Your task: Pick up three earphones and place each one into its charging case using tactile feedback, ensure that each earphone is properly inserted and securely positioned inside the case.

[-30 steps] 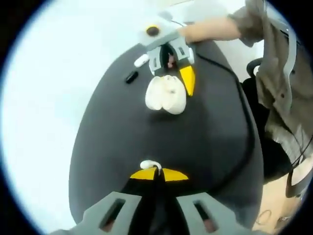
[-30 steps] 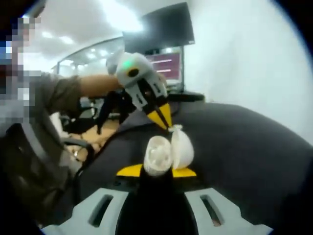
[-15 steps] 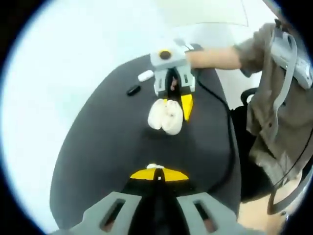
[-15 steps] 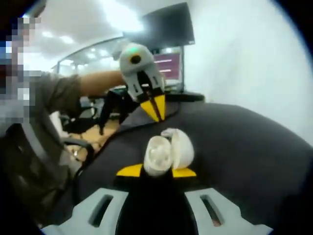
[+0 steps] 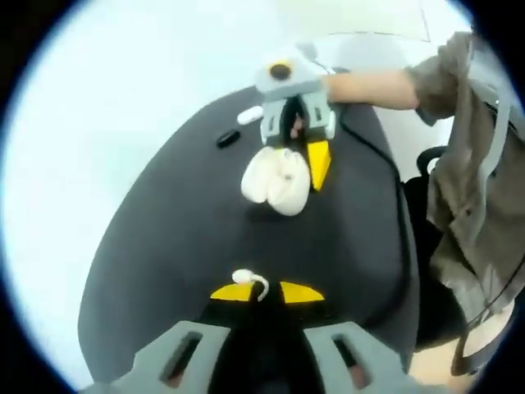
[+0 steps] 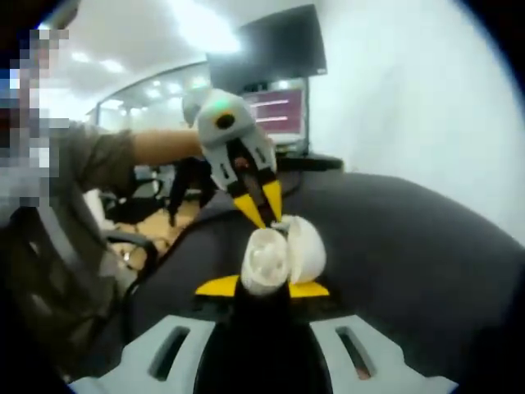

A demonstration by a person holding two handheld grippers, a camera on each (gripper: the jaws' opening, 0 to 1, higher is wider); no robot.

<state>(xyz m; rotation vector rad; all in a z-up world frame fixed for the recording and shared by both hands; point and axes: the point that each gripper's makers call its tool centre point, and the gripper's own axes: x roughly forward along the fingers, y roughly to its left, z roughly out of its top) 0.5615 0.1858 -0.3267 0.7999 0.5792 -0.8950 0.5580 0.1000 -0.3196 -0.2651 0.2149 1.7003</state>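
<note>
The left gripper view shows the left gripper [image 5: 261,292] pinching a white earphone [image 5: 248,279] between its closed yellow tips, and, across the black mat [image 5: 180,238], a black earphone [image 5: 227,139] and a white earphone [image 5: 250,115]. The right gripper [image 6: 261,288] is clamped on the open white charging case [image 6: 277,256]. In the right gripper view the left gripper's tips sit at the case's rim, and whether the earphone touches it is hard to tell.
</note>
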